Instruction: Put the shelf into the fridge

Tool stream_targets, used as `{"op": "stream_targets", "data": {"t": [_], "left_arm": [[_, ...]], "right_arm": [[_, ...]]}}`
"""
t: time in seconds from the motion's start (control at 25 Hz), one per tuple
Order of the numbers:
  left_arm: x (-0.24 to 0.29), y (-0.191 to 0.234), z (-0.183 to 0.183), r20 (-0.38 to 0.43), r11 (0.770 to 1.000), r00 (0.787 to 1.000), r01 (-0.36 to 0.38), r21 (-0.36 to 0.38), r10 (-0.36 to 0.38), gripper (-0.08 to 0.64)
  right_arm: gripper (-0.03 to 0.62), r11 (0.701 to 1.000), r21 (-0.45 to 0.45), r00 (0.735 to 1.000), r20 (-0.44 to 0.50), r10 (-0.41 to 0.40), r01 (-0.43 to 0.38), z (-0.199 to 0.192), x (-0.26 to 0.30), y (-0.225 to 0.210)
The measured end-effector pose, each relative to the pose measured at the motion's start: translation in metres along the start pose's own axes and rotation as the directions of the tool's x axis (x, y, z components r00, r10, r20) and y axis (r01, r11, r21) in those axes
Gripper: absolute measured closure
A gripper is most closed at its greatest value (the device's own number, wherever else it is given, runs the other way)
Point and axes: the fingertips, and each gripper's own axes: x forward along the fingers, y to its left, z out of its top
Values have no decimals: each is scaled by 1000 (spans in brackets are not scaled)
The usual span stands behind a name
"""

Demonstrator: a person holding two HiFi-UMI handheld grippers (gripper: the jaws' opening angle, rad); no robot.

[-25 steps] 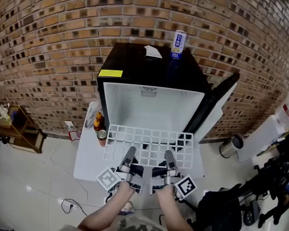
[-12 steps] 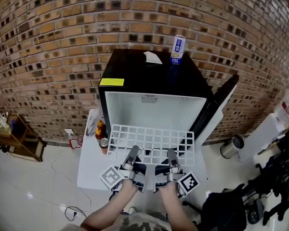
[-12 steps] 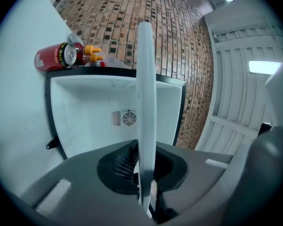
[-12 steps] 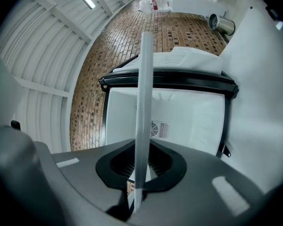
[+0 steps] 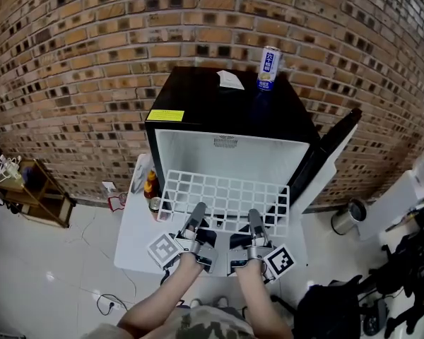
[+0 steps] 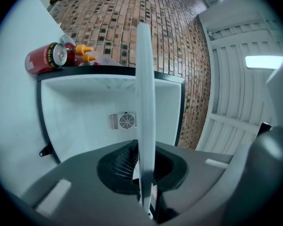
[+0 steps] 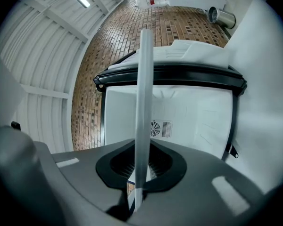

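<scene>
Here we hold the shelf, a flat white wire grid of square cells, level by its near edge. Our left gripper is clamped on the left part of that edge and our right gripper on the right part, side by side and a little apart. Each carries a cube with square black-and-white markers at its rear.

In each gripper view the shelf appears edge-on, as a thin pale strip rising from between smooth grey jaws that press it from both sides.

Straight ahead of both grippers stands the fridge, a boxy cabinet with a glossy black shell and a smooth white liner. Its mouth is open toward us. The shelf's far edge reaches that mouth; we cannot tell whether it has crossed the sill. A round slotted fan grille sits on the back wall beyond the jaws.

The door stands swung open to the right of the right gripper. Left of the left gripper, a red can with a silver top stands beside orange-capped bottles. A tall blue-and-white can and a white paper rest on the fridge top. Behind it is a rough brick wall.
</scene>
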Motion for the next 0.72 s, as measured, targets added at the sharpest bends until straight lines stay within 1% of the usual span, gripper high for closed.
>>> {"op": "stream_targets", "data": {"t": [0.16, 0.32, 0.72], "left_arm": [[6, 0, 1, 18, 1000, 1000, 3, -1, -3, 554], [5, 2, 8, 38, 1000, 999, -4, 19, 4, 554], [9, 2, 8, 54, 999, 998, -11, 36, 9, 554]], "right_arm": [[566, 1000, 12, 1000, -16, 4, -4, 1, 7, -2], [566, 1000, 16, 999, -36, 9, -8, -2, 14, -1], [566, 1000, 25, 999, -46, -2, 3, 1, 20, -6]]}}
